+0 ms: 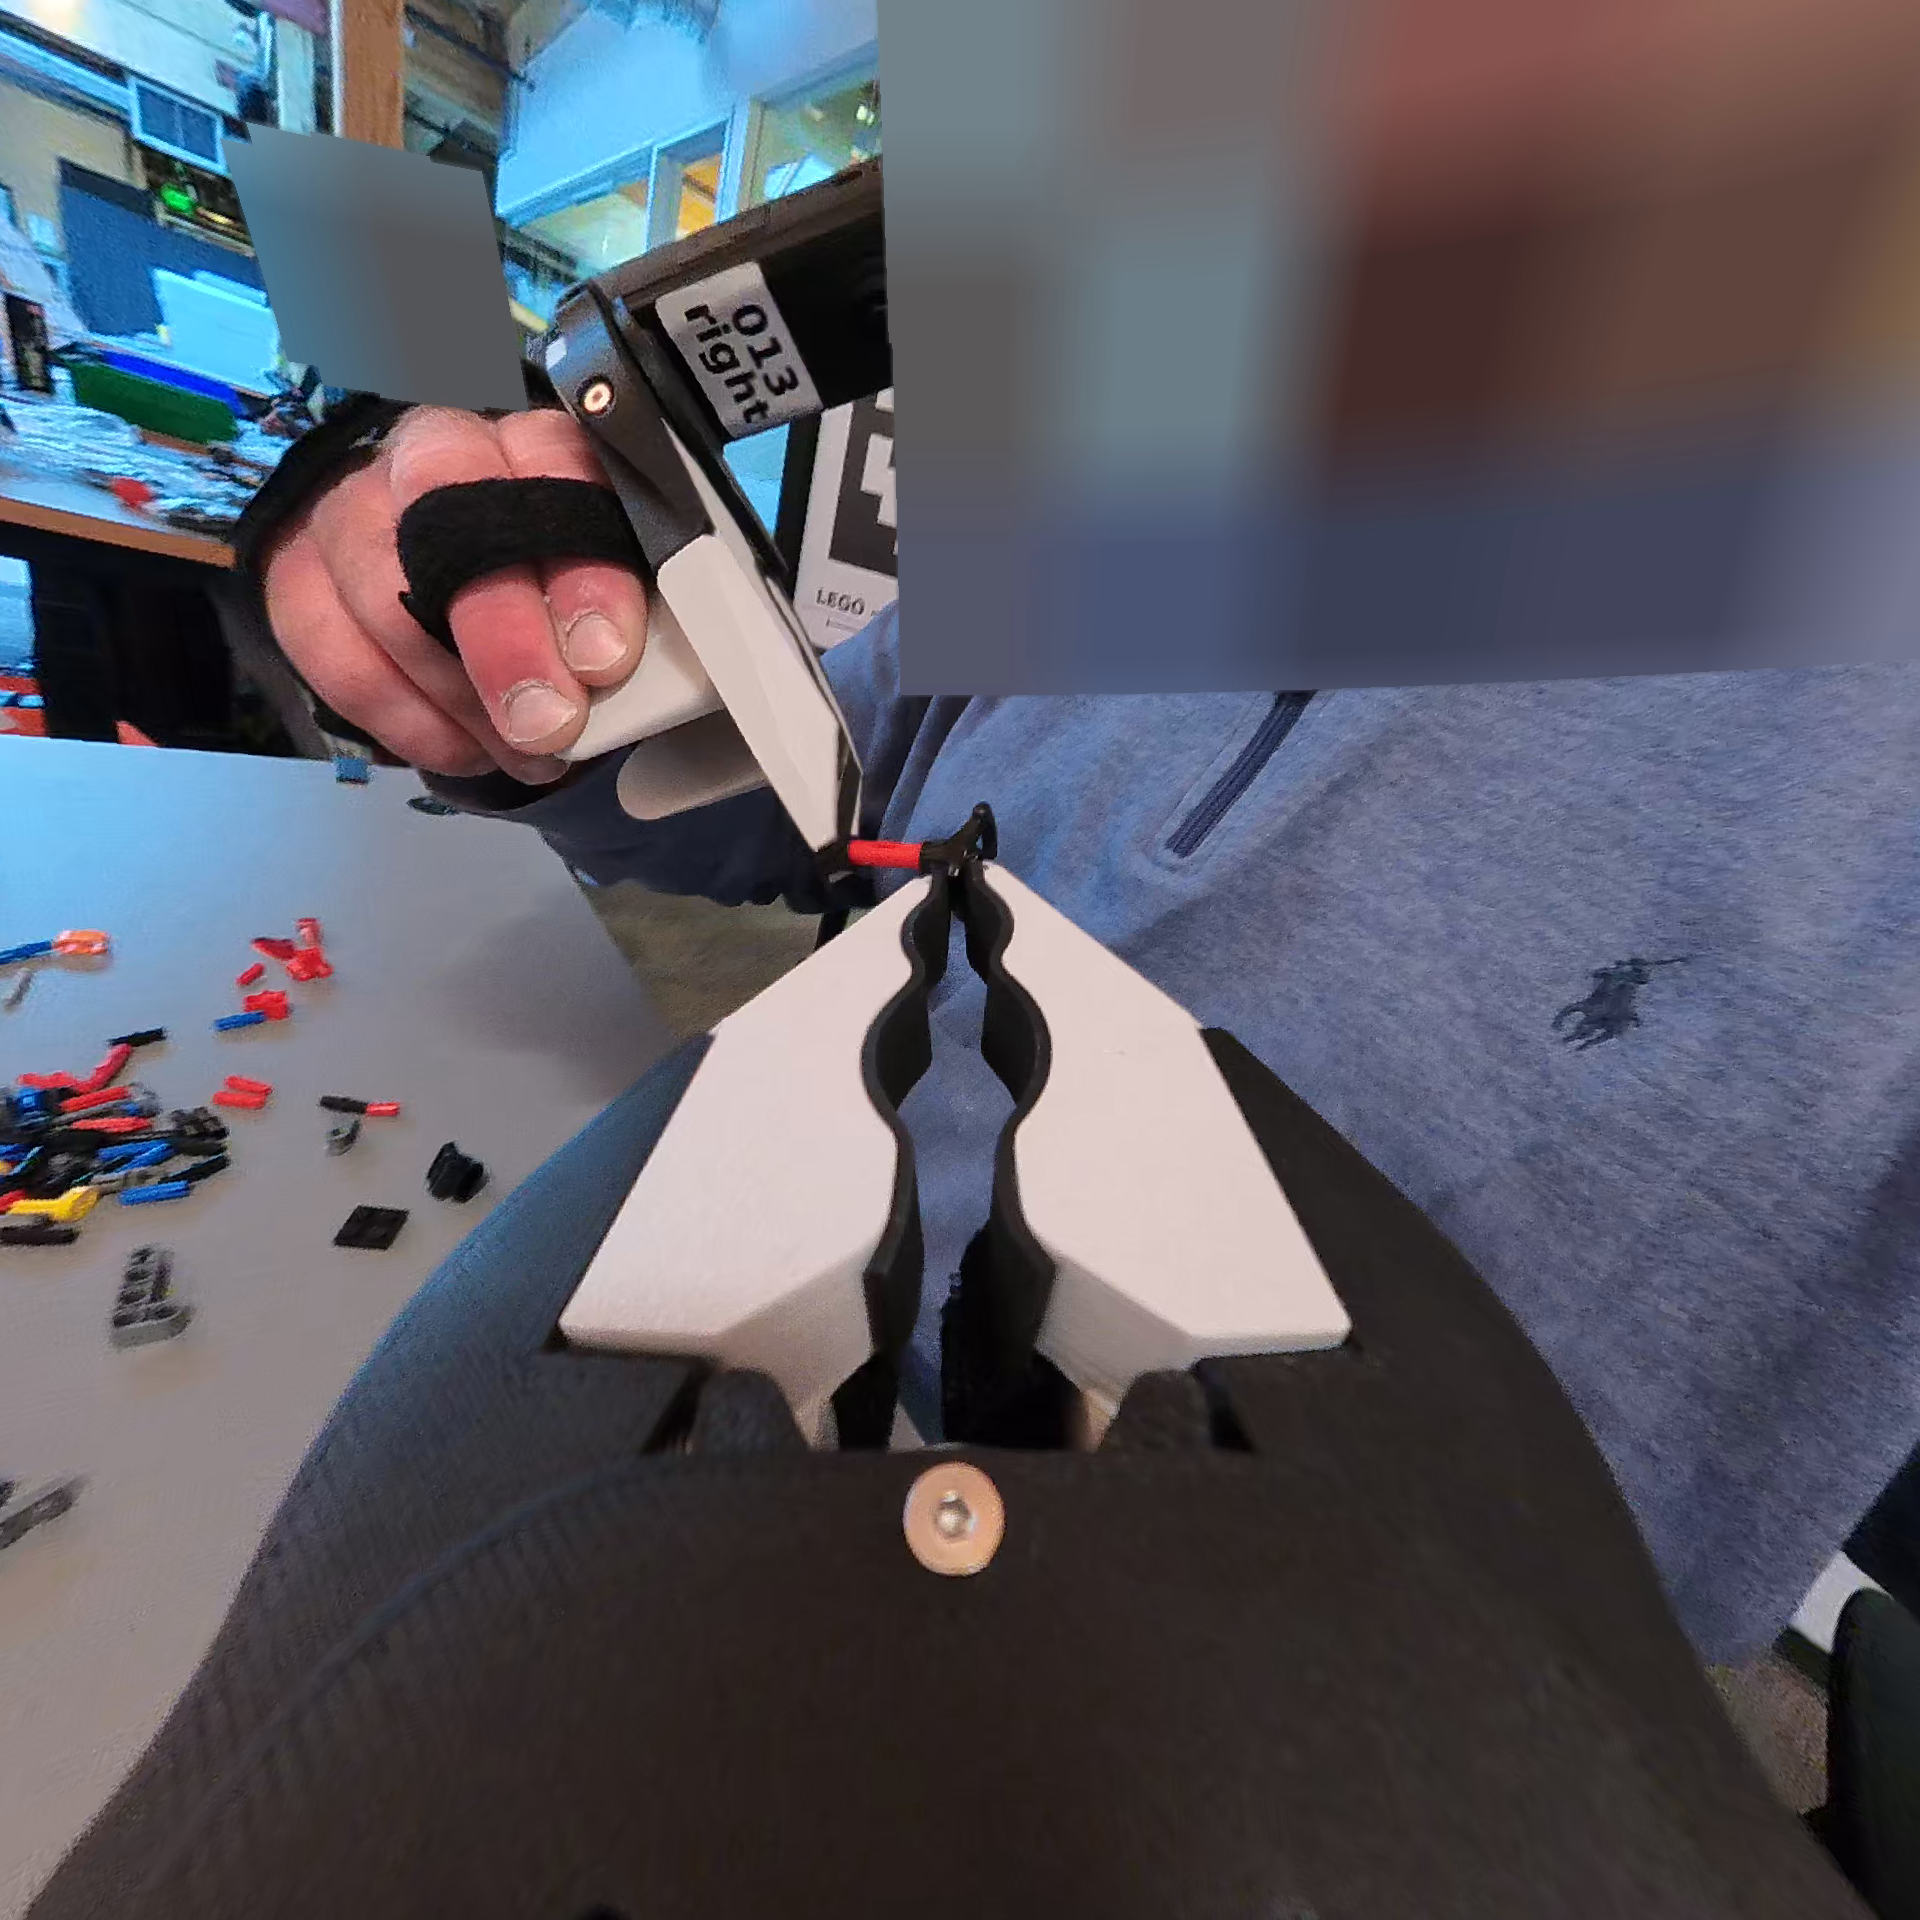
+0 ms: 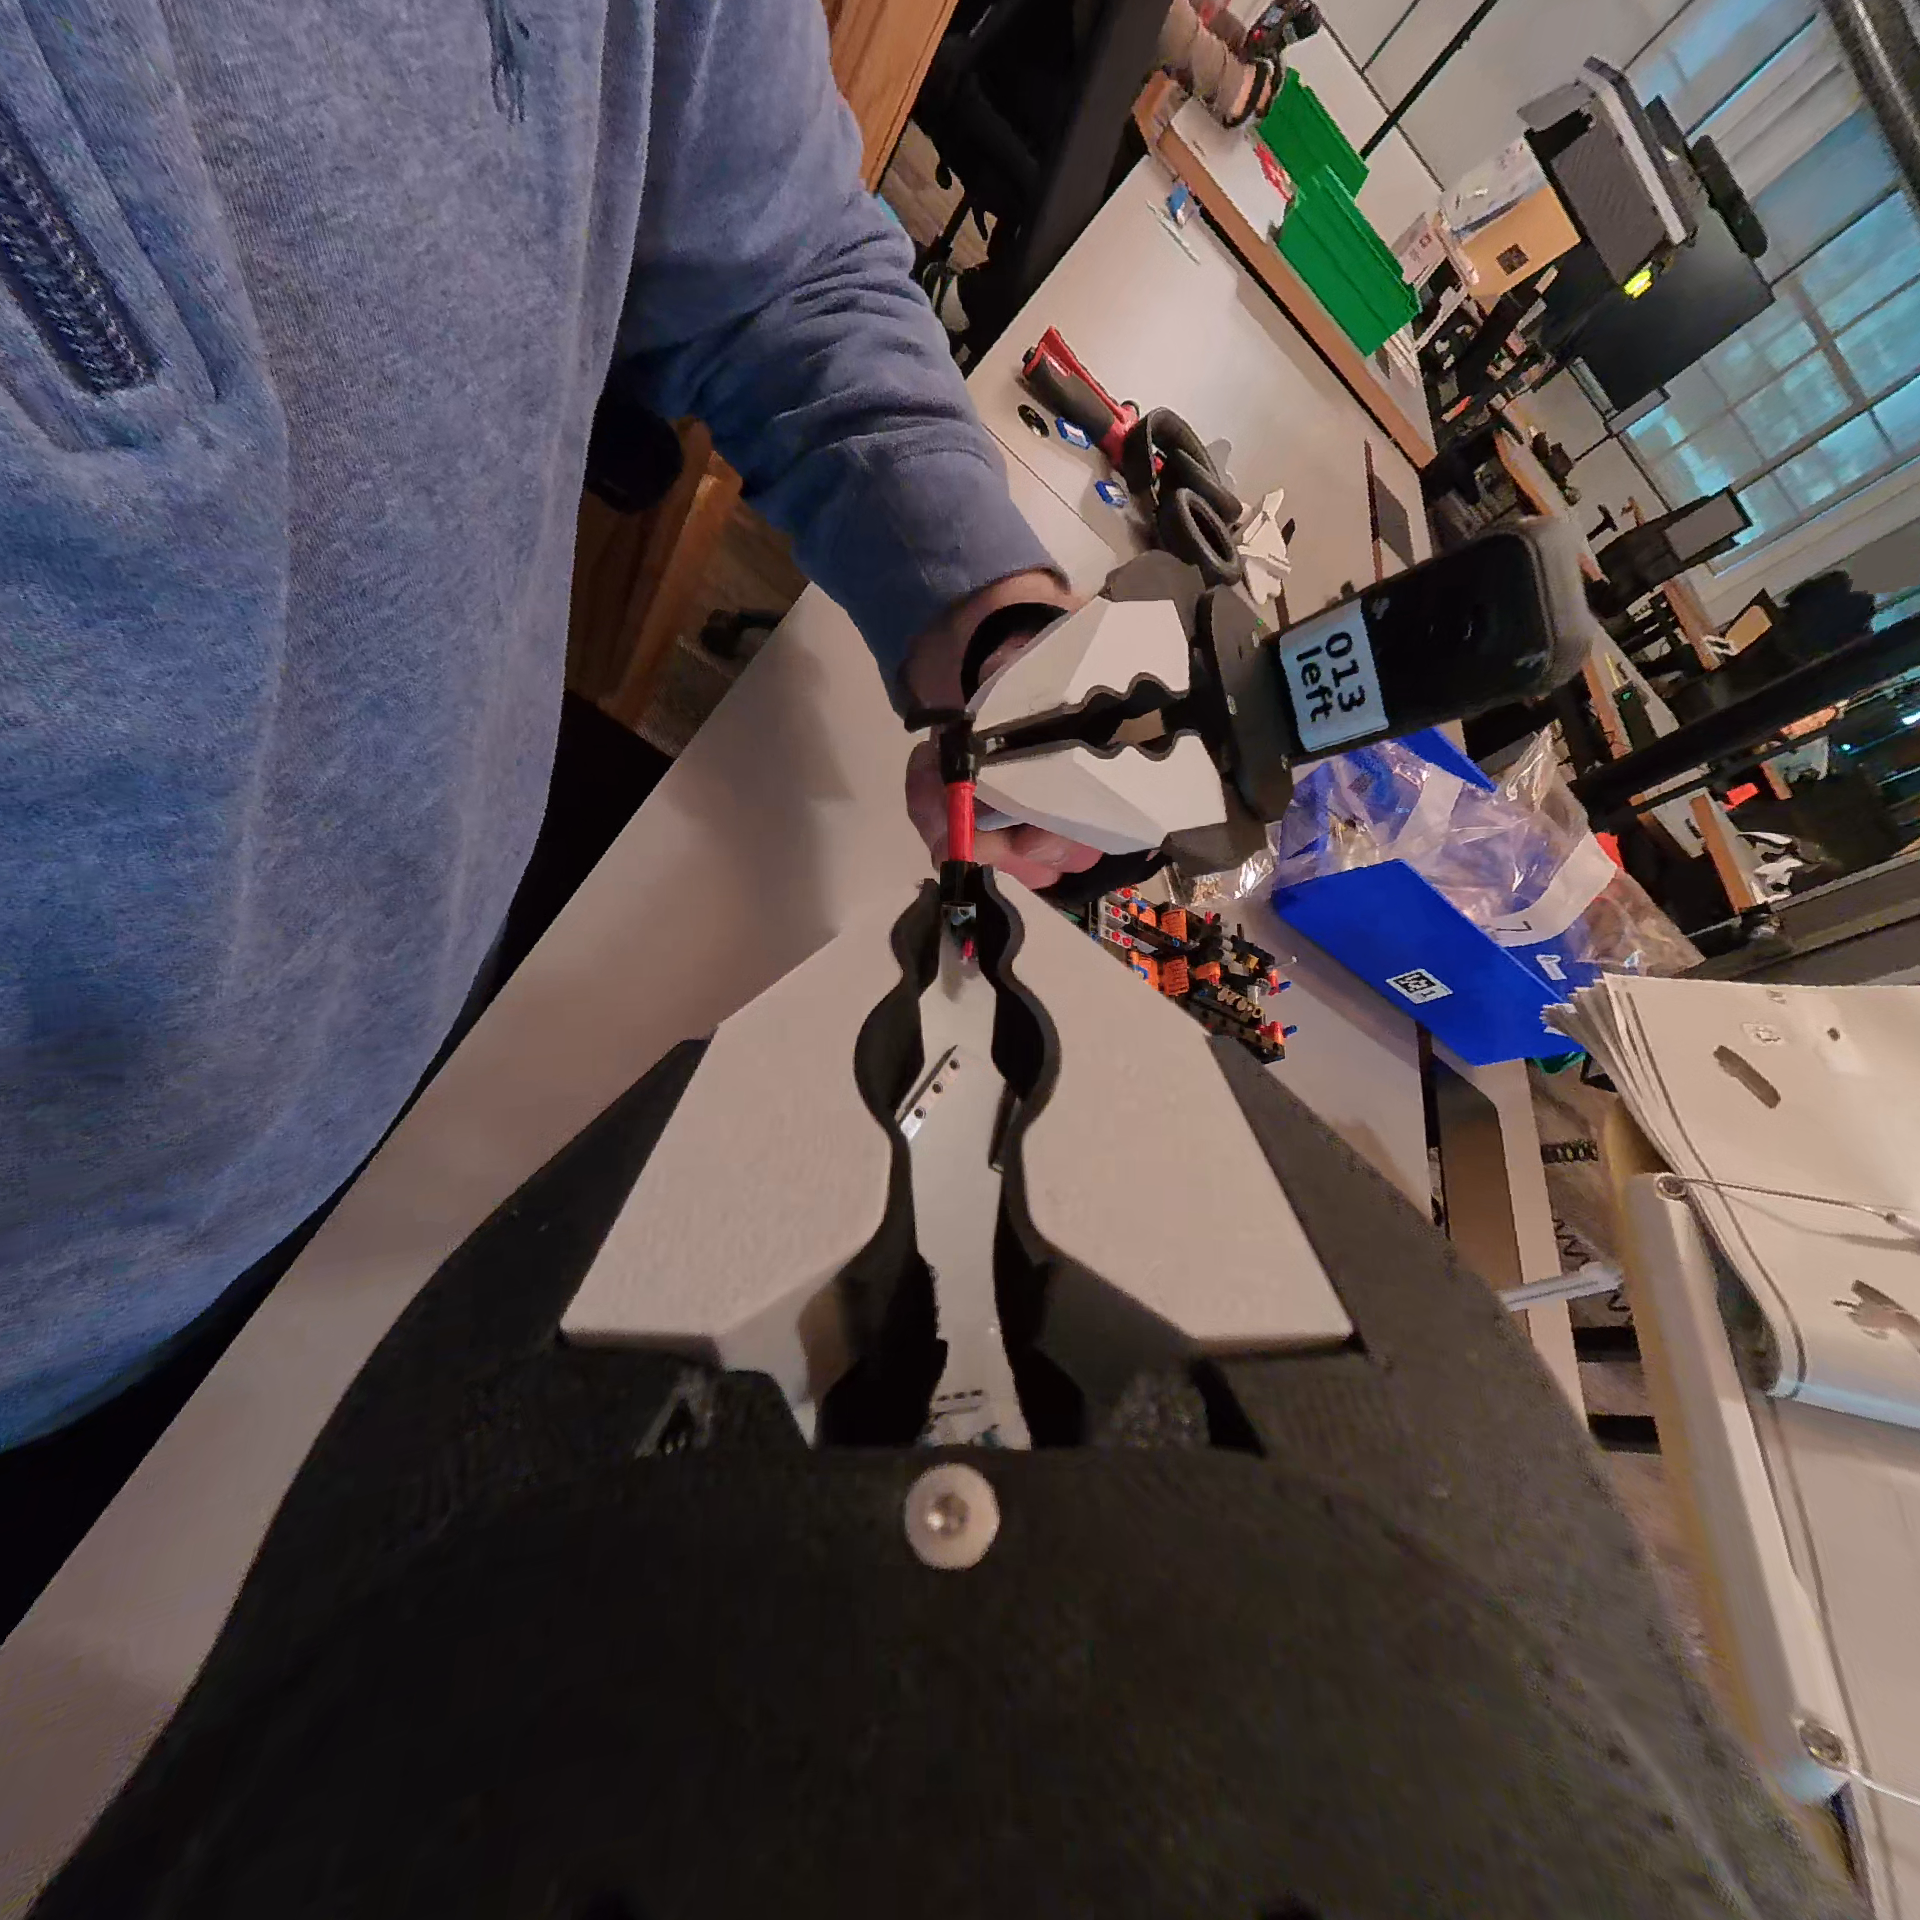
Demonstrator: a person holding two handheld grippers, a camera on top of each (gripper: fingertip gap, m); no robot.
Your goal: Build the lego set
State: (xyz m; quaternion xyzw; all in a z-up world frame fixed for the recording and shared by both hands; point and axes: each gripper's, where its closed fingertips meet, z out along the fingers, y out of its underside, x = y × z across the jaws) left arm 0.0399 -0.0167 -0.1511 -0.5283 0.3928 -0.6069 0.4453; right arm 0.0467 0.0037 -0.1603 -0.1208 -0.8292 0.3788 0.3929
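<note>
Red and black, a thin lego axle assembly [image 1: 902, 854] is held in the air between the two tools, above the near edge of the pale counter [image 1: 312, 852] and in front of a person's blue pullover [image 1: 1455, 1039]. The left hand-held gripper [image 1: 958, 883] has its fingertips pinched together on the small black connector [image 1: 966, 844] at one end of the assembly. The right hand-held gripper [image 2: 951, 904] is closed on the black end piece at the other end of the red axle [image 2: 958, 821], so the part spans from one tip pair to the other. In the left wrist view the right tool comes in from the upper left, gripped by a hand [image 1: 436, 603] with a black strap across one finger.

Loose lego pieces [image 1: 114, 1132] in red, blue, black and yellow lie scattered on the counter at the left, with a grey beam [image 1: 151, 1294] and a flat black plate [image 1: 371, 1226] nearer. In the right wrist view a partly built orange and black model [image 2: 1184, 971] sits on the counter just beyond the held part, a blue box [image 2: 1423, 956] with clear plastic bags [image 2: 1455, 821] lies to its right, and a stack of white printed pages [image 2: 1766, 1091] is at the far right. Green bins [image 2: 1340, 239] stand on a farther counter.
</note>
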